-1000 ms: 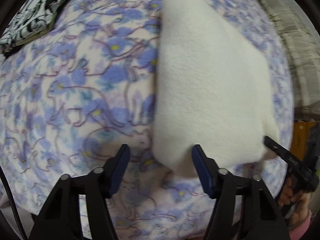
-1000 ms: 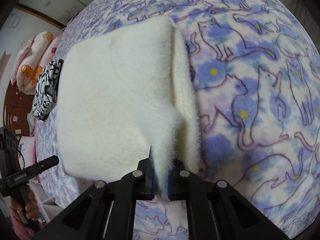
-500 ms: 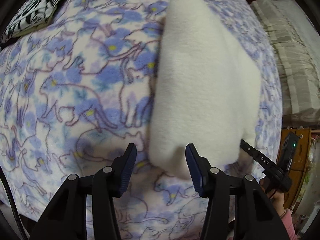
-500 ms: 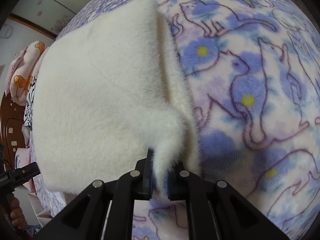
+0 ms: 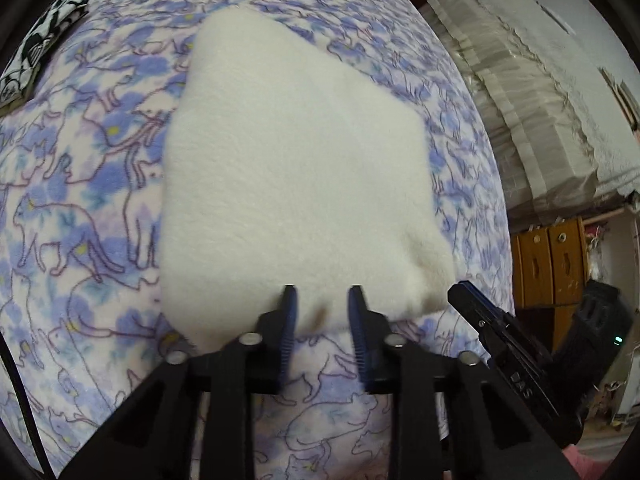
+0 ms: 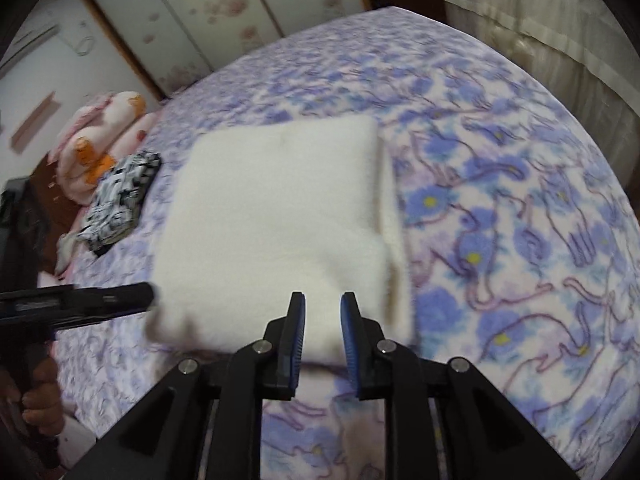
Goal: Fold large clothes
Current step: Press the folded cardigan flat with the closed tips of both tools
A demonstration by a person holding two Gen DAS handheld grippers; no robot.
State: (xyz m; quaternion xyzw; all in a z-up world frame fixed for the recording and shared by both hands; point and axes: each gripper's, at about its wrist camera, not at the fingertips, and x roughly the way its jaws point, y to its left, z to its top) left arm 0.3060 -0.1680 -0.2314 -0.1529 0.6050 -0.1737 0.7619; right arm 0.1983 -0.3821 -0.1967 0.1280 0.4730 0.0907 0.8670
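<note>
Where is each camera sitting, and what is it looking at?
Left wrist view: sits on the left tool, looks along its open fingers at the folded white garment on the cat-print blanket; the right tool shows at right.
Right wrist view: sits on the right tool, open too, facing the same garment; the left tool and a hand show at left.
Shared: the garment, the blanket, and the black-and-white cloth.

Fluffy white fleece garment – soft, matt printed blanket beneath.
</note>
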